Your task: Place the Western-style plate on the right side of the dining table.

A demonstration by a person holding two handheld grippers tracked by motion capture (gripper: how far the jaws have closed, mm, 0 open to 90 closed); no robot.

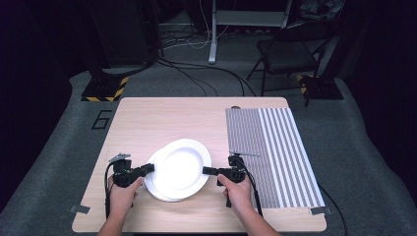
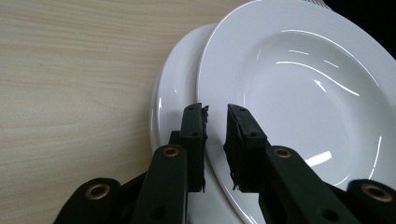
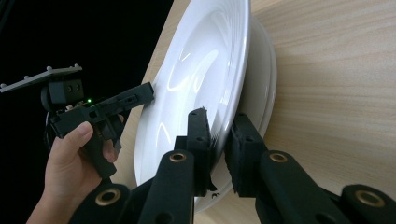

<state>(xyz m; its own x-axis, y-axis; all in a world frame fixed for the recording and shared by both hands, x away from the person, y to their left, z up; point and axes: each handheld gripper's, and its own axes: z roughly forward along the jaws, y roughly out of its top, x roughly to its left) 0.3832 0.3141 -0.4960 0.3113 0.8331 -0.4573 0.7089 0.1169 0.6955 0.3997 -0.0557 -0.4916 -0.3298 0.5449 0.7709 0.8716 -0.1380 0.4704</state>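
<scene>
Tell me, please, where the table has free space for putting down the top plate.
Bare wood lies behind the plates, up to the table's far edge, and left of them. The striped mat on the right is also bare. It is crowded at the near middle: the top plate, lower plate and both hands.

Top plate (image 1: 183,164) sits on lower plate (image 1: 158,189) at table's (image 1: 147,123) near centre, striped mat (image 1: 275,147) right, left gripper (image 1: 145,169) and right gripper (image 1: 209,170) flanking plates.
</scene>
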